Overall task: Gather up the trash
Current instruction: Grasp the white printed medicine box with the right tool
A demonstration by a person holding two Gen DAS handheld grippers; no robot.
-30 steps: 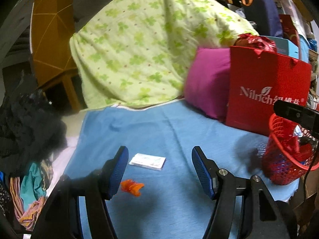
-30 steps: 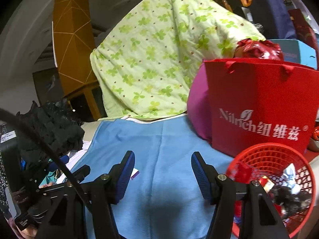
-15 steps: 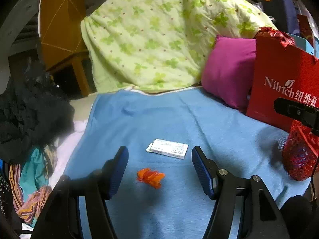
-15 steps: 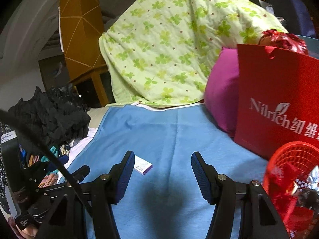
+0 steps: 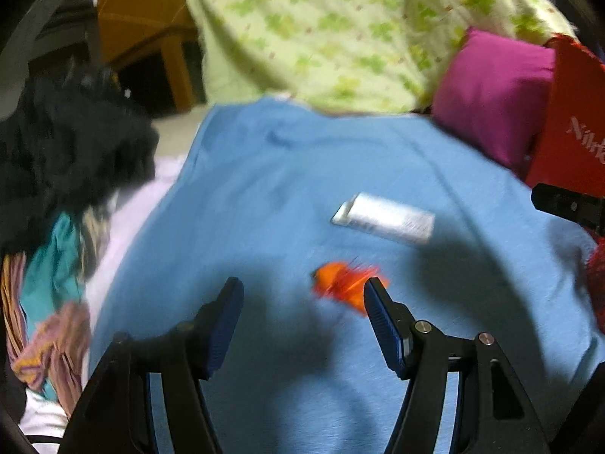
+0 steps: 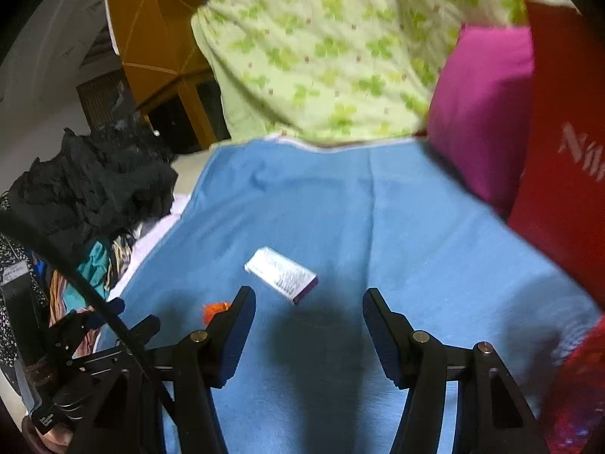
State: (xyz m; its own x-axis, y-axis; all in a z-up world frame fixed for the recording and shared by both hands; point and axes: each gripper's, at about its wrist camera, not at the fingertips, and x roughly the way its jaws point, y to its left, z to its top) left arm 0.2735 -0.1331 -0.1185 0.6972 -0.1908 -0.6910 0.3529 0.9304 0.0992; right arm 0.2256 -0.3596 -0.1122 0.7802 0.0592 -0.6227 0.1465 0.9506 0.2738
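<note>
A crumpled orange wrapper (image 5: 342, 287) lies on the blue blanket (image 5: 283, 189), just ahead of my left gripper's right finger. A small white box (image 5: 383, 217) lies a little beyond it. My left gripper (image 5: 302, 295) is open and empty, low over the blanket. My right gripper (image 6: 308, 304) is open and empty; the white box (image 6: 281, 274) lies just ahead of it between the fingers' line, and the orange wrapper (image 6: 215, 308) peeks out by its left finger. The red basket (image 6: 578, 386) with trash shows at the lower right edge.
A red paper bag (image 6: 563, 151) and a magenta pillow (image 6: 480, 113) stand at the right. A green floral quilt (image 6: 332, 45) is heaped at the back. Dark clothes (image 6: 94, 189) and colourful fabrics (image 5: 49, 283) are piled at the left.
Both grippers have swung left and moved down toward the blanket. The orange wrapper and white box now appear closer, and the red basket has slid to the right edge.
</note>
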